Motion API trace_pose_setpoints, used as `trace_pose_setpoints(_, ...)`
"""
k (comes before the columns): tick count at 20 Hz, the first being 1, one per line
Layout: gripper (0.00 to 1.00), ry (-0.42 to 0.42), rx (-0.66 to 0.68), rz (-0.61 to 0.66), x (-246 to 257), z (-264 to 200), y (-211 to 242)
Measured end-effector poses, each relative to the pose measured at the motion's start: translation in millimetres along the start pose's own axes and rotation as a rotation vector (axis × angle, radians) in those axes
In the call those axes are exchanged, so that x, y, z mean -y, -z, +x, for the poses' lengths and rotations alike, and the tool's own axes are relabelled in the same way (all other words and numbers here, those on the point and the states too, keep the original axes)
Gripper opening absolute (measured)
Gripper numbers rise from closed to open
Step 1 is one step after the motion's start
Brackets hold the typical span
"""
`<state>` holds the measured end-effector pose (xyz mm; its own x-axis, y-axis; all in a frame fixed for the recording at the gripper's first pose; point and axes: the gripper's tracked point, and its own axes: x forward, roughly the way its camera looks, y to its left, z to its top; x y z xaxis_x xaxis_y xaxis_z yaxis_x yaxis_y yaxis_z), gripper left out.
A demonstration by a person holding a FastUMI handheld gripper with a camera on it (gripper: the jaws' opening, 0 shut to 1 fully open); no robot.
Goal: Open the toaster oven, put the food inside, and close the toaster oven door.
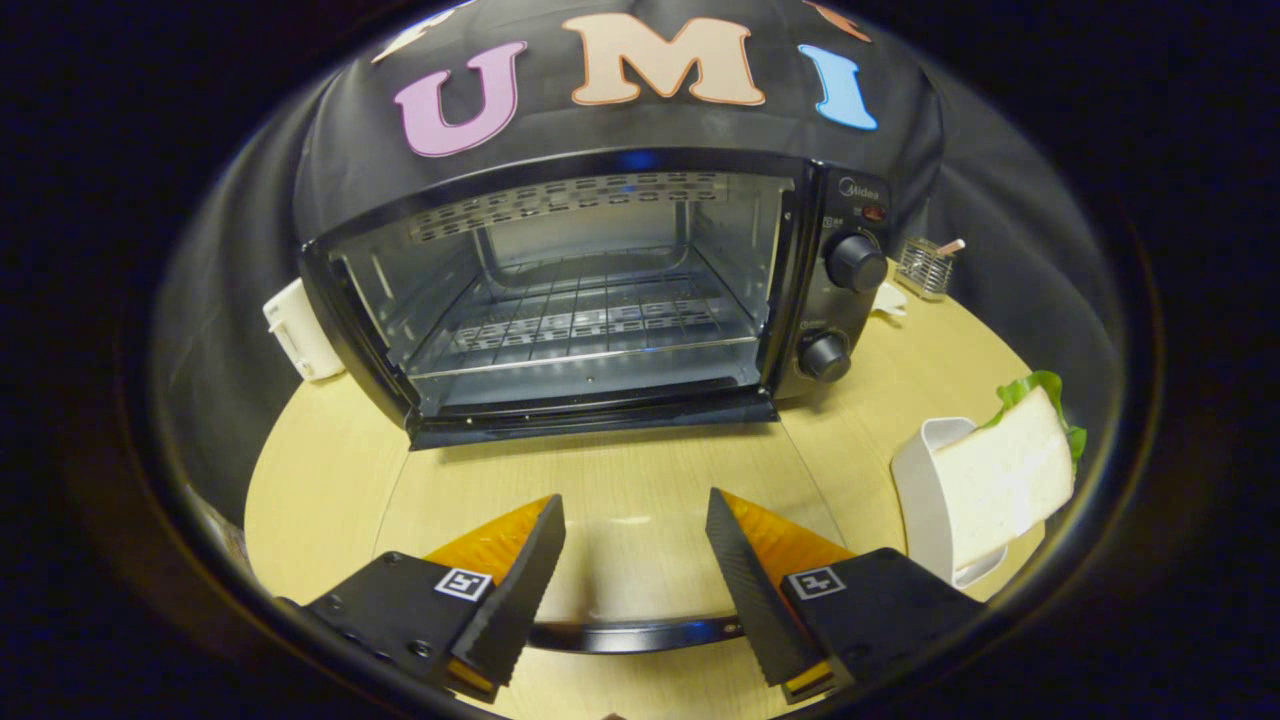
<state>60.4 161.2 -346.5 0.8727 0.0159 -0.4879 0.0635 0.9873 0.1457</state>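
So the toaster oven (600, 290) sits at the back of the light wood tabletop (620, 480), straight ahead of the gripper (635, 530). Its door (640, 560) is folded all the way down, lying flat toward the camera. The glass is see-through enough that it's hard to tell where the door ends and the tabletop begins; what gives it away is the dark handle bar (640, 634) curving low between the fingers and the dark hinge edge at the oven's mouth. Inside there's a wire rack (585, 325), nothing on it.

The gripper's fingers are spread wide apart with nothing between them, hanging above the dropped door. Can't tell if they touch the glass.

The food is a sandwich (1005, 480), white bread with green lettuce poking out the top, leaning in a white dish (925, 490) off to the right of the fingers, well apart from the oven. The far side of the dish is hidden by the bread.

Two black knobs (855, 262) on the oven's right panel. Behind the oven's right side there's a small wire holder (925, 268) with something sticking out, too small to make out. A white boxy thing (300, 335) peeks out at the oven's left corner, partly hidden. Dark cloth all around the back.
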Motion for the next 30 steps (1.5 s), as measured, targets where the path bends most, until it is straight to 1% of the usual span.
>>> trace_pose_setpoints(2, 0.92, -0.024, -0.012, 0.038, 2.3, -6.4, -3.4)
trace_pose_setpoints(5, 0.91, -0.017, 0.016, 0.088, 20.0, -23.1, -21.4)
trace_pose_setpoints(7, 0.94, -0.01, 0.045, 0.085, 36.7, -35.8, -35.9)
trace_pose_setpoints(9, 0.96, 0.018, 0.073, 0.067, 59.8, -51.8, -52.2)
trace_pose_setpoints(13, 0.96, 0.08, 0.132, 0.08, 111.1, -85.2, -84.7)
trace_pose_setpoints(16, 0.96, 0.125, 0.166, 0.087, 155.9, -111.6, -100.4)
trace_pose_setpoints(19, 0.96, 0.132, 0.215, 0.098, 194.3, -128.2, -116.6)
trace_pose_setpoints(23, 0.96, 0.105, 0.288, 0.163, 241.4, -141.3, -128.5)
trace_pose_setpoints(26, 0.96, 0.092, 0.306, 0.195, 273.1, -141.0, -124.0)
trace_pose_setpoints(28, 0.96, 0.044, 0.296, 0.239, 279.6, -135.5, -119.5)
trace_pose_setpoints(30, 0.96, -0.003, 0.279, 0.318, 283.5, -128.2, -110.0)
